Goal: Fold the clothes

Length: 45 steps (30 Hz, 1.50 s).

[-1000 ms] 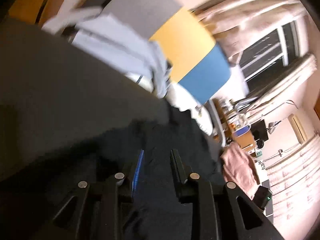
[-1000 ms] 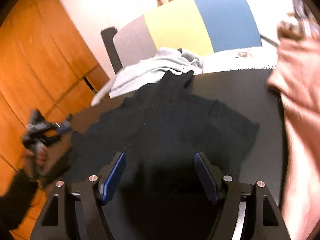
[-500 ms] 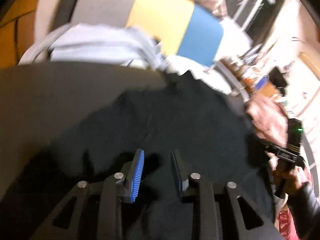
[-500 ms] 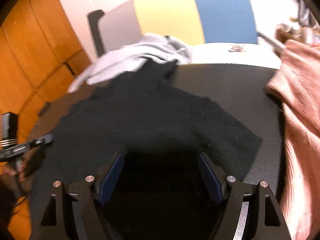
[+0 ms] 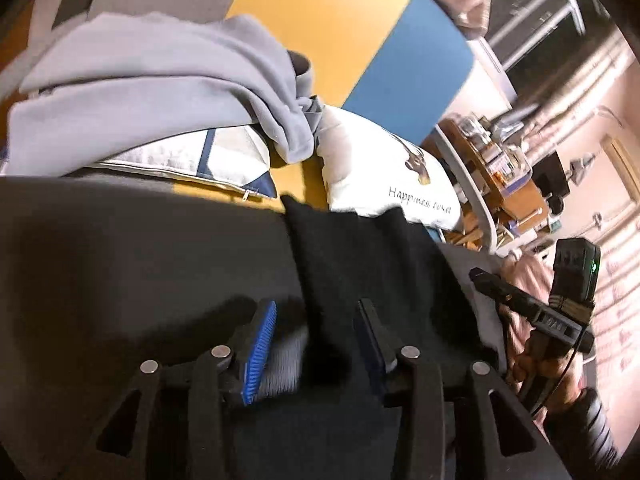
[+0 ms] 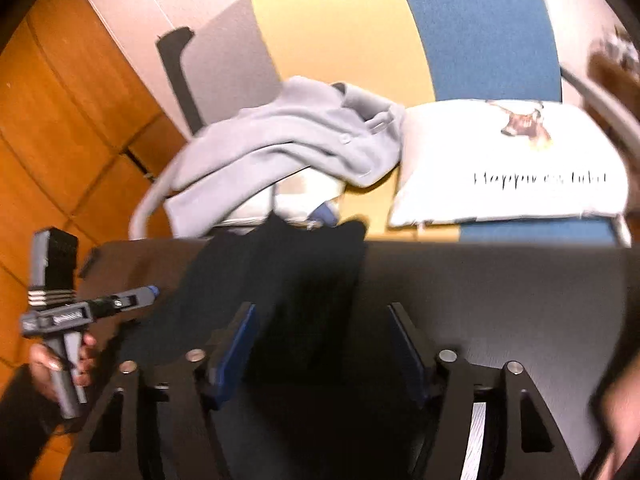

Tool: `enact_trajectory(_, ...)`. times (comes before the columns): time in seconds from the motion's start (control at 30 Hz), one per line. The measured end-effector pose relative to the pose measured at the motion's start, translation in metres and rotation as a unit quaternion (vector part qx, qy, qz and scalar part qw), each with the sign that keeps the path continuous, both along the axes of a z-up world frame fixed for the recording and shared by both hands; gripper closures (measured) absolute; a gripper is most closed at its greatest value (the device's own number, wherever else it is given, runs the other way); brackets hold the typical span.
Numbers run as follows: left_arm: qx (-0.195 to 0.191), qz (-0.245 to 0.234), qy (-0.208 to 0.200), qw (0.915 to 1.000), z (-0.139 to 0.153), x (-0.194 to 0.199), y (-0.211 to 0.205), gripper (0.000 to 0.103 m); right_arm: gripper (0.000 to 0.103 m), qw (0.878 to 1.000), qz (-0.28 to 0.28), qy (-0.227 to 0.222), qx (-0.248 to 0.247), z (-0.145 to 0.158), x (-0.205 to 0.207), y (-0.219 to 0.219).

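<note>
Item 1, black garment [image 5: 360, 280]: we find it lying on the dark table [image 5: 120, 248], drawn into a narrow strip that runs from our grippers toward 12 o'clock, its far end reaching the table's edge. We judge the sides already turned inward, which is why it lies so slim.

Item 2, left gripper [image 5: 316, 340]: its jaws have just been opening. They stand partly apart, straddling the garment's near left edge; the pads do not press on it, so we read a let-go after laying the fold.

Item 3, right gripper [image 6: 324, 344]: its jaws have just been closing, yet remain wide, cloth between them, nothing pinched. We judge it poised for the next grasp.

Item 4, pale grey hoodie [image 6: 288, 144]: heaped on the bench at 11 o'clock, presumably awaiting its turn.

Item 5, white cushion [image 6: 500, 160]: at 1 o'clock beside the hoodie, no part of the work.
</note>
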<state>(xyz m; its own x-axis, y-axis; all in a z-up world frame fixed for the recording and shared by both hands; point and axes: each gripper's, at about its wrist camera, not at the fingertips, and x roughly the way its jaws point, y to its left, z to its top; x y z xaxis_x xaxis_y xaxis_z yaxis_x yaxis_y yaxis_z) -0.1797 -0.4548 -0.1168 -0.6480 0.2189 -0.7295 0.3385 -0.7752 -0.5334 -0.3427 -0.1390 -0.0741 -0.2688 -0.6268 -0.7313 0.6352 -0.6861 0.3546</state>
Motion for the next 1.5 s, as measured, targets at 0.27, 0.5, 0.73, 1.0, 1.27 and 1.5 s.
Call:
enact_trajectory(0.27, -0.011, -0.043, 0.001, 0.9990, -0.007, -0.073, -0.005, 0.053, 0.037, 0.999, 0.031, -0.029, 0.013, -0.028, -0.069, -0.038)
enact_trajectory(0.5, -0.002, -0.068, -0.006, 0.9977, -0.002, -0.081, 0.005, 0.100, 0.094, 0.995, 0.092, -0.030, 0.018, -0.023, -0.057, -0.056)
enact_trajectory(0.73, -0.015, -0.073, 0.089, 0.9932, 0.053, -0.029, 0.028, 0.100, 0.094, 0.995, 0.090, -0.006, -0.045, 0.023, -0.028, -0.036)
enact_trajectory(1.0, -0.027, -0.083, 0.152, 0.9846, 0.094, 0.075, 0.064, 0.100, 0.094, 0.987, 0.119, 0.011, -0.109, 0.080, 0.057, 0.015)
enact_trajectory(1.27, -0.027, -0.079, 0.098, 0.9916, 0.044, 0.149, 0.101, 0.100, 0.094, 0.988, 0.134, -0.018, -0.072, 0.041, 0.152, 0.060)
enact_trajectory(1.5, 0.004, -0.041, 0.064, 0.9971, 0.008, 0.202, 0.096, 0.096, 0.089, 0.989, 0.135, -0.045, -0.025, 0.005, 0.191, 0.087)
